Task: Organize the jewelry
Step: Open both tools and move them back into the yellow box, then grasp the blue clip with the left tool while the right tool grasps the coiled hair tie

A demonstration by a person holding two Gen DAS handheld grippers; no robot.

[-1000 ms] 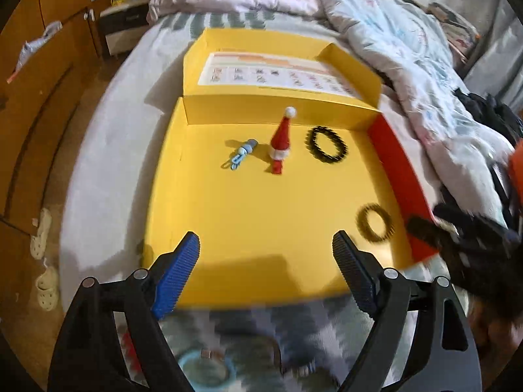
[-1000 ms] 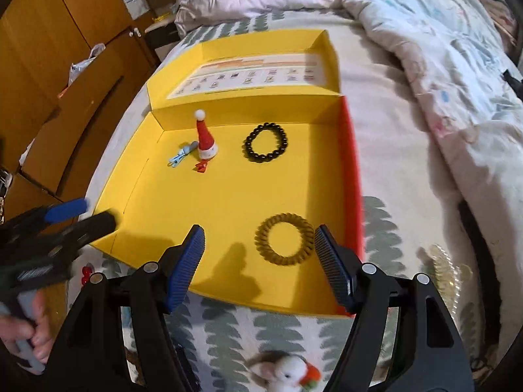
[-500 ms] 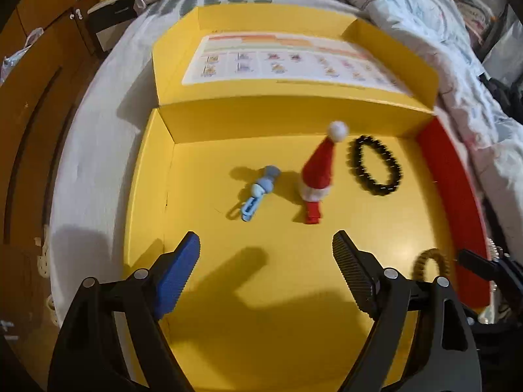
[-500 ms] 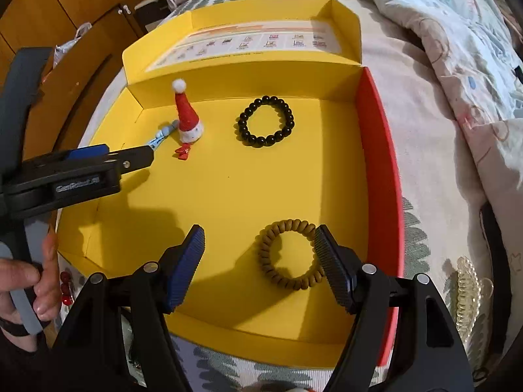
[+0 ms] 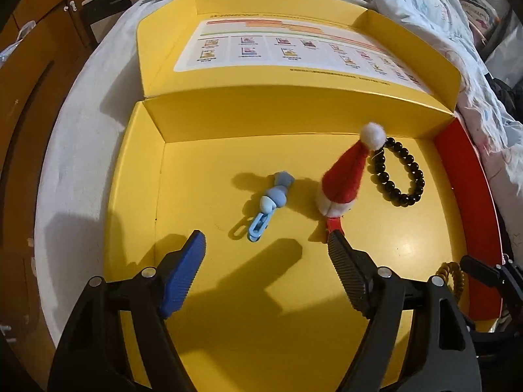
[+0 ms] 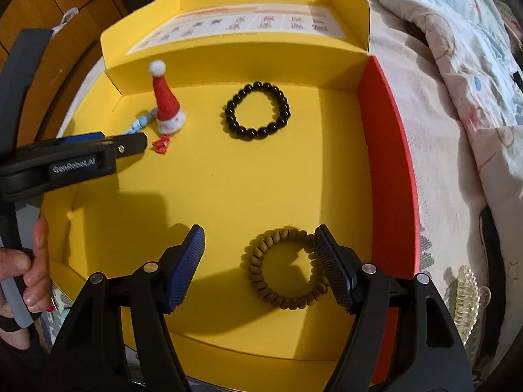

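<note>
Left wrist view: the left gripper (image 5: 266, 248) has its jaws spread wide and holds nothing. It hangs low over the floor of a yellow box (image 5: 228, 320). Just beyond the gap between the jaws lies a small blue clip (image 5: 269, 204). The tip of the right-hand jaw stands just in front of the red clip base of a little Santa hat clip (image 5: 343, 176), which stands upright. Right of the hat, a black bead bracelet (image 5: 398, 176) lies flat near the box's red side wall (image 5: 464, 170). Beyond the far wall lies the open lid (image 5: 170, 52), with a printed chart (image 5: 294, 49) inside it.

Right wrist view: the right gripper (image 6: 260, 268) also has its jaws spread, grasping nothing. A brown coil hair tie (image 6: 284, 269) lies on the box floor between them, close against the right-hand jaw; whether it touches cannot be told. Farther off lie the bead bracelet (image 6: 258, 111) and, to the left, the hat clip (image 6: 166, 104) and blue clip (image 6: 140, 124), with the left gripper (image 6: 130, 140) reaching in beside them. The box sits on a bed (image 6: 434, 170). A clear hair claw (image 6: 465, 297) lies on the bed outside the red wall, near right.
</note>
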